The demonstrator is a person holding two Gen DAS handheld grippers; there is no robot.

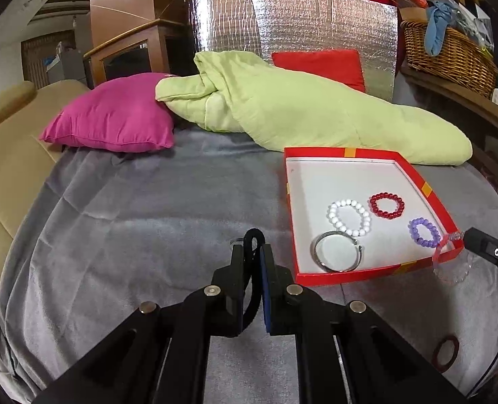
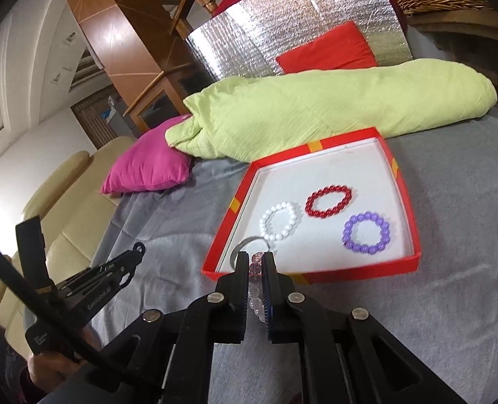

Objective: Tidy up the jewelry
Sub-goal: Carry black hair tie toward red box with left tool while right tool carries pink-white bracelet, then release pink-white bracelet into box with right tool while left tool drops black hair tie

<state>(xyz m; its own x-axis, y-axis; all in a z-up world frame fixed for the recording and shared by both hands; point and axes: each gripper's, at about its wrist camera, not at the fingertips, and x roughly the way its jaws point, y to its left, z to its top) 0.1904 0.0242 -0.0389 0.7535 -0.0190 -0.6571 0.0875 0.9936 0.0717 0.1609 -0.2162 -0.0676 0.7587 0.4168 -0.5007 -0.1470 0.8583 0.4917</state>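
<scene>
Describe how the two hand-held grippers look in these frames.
Both match: the left hand-held gripper and right hand-held gripper are matte black linkage frames with round silver pivot bolts and blue pads inside the fingers. The left one's side bears white lettering, too small to read.

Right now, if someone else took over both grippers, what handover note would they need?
Left gripper: shut on a black ring, over the grey blanket.
Right gripper: shut on a clear bead bracelet, at the red box near rim.
Done: white bracelet, red bracelet, purple bracelet and silver bangle lie in the box.
Left: box both held pieces, then the brown ring on the blanket.
</scene>
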